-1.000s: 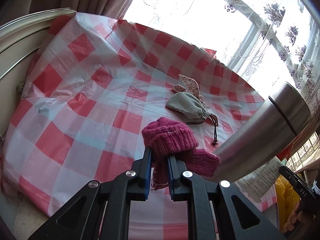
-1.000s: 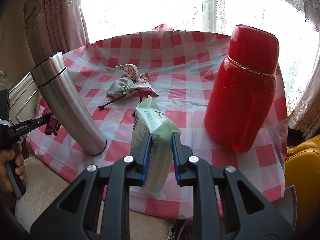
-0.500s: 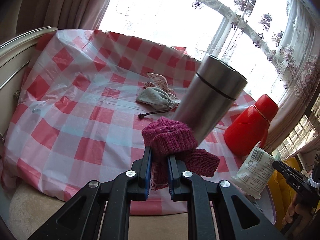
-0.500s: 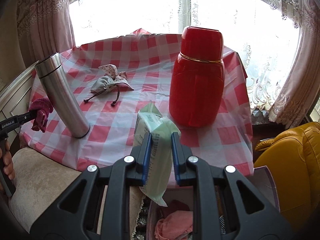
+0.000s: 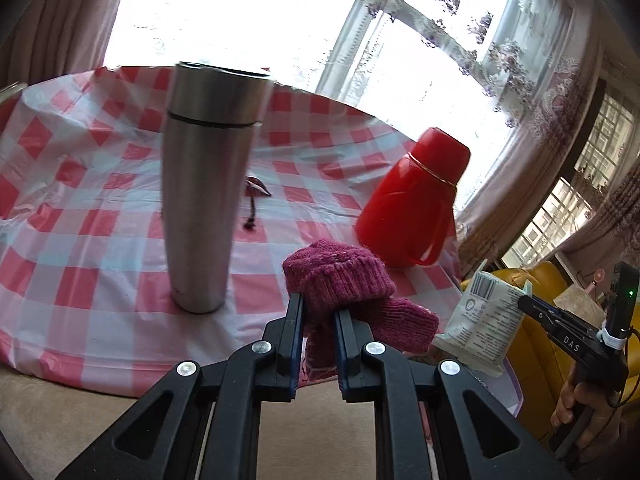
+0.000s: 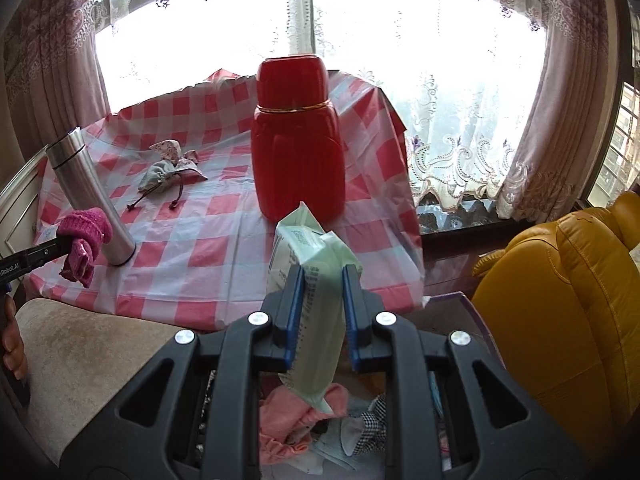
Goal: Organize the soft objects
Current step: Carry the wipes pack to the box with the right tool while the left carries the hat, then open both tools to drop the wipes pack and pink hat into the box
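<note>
The steel flask (image 5: 206, 200) hides most of the drawstring pouch (image 5: 256, 188).

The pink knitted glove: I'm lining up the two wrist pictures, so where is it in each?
Left wrist view: the pink knitted glove sits bottom centre, clamped in the left tongs.
Right wrist view: the glove hangs at the far left edge, beside the steel flask.
Shared landmark: the red thermos on the checked tablecloth.
</note>
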Motion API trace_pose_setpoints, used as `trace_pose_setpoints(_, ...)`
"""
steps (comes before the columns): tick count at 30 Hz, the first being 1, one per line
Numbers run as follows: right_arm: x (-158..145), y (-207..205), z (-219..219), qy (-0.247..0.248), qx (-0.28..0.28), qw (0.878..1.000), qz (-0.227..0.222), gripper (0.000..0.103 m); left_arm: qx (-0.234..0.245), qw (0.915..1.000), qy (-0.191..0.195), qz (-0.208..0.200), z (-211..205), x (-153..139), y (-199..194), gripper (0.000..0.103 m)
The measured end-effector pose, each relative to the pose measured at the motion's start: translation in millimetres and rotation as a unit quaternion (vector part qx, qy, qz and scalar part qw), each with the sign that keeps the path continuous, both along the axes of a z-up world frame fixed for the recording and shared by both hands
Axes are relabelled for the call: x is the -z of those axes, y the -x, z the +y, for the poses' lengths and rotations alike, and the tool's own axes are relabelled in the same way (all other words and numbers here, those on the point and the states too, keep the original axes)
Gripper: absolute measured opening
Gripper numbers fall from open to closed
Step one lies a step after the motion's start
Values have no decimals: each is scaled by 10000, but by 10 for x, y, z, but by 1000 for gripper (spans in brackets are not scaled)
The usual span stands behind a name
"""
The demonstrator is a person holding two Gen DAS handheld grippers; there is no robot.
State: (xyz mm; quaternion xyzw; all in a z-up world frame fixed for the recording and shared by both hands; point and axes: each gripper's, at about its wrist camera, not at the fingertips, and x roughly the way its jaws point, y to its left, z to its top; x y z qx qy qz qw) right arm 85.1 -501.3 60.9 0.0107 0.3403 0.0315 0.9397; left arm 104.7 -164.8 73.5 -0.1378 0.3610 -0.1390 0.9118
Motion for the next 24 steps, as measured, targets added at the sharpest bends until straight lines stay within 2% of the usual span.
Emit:
trace_pose_setpoints(5, 120, 85, -222, -320, 62, 9992, 228, 22, 527, 9986, -63, 46, -464, -3, 12, 15)
trace_pose_setpoints(13, 364, 32, -94, -670, -287, 9957, 573, 21, 914, 9956, -224, 37, -867, -25, 58, 15)
trace_pose_setpoints(14, 395, 18, -77, -595, -252, 9959, 626, 25, 941, 9953, -242, 41, -899, -23, 64, 15)
trace_pose_setpoints(16, 445, 4, -102, -405, -52, 9967, 701, 40, 1002, 9946, -281, 60, -973, -13, 57, 15)
trace_pose_setpoints(17, 460, 16, -154, -378, 64, 9966, 725, 53, 1047, 9940, -307, 70, -1014, -6, 57, 15)
trace_pose_setpoints(18, 469, 25, -200, -388, 155, 9964, 732, 59, 1094, 9934, -333, 81, -1052, 4, 55, 15)
trace_pose_setpoints(20, 460, 51, -285, -426, 257, 9962, 710, 61, 1196, 9921, -373, 119, -1136, 27, 60, 15)
trace_pose_setpoints(24, 429, 68, -370, -262, 464, 9964, 657, 72, 1391, 9888, -474, 258, -1295, 91, 48, 15)
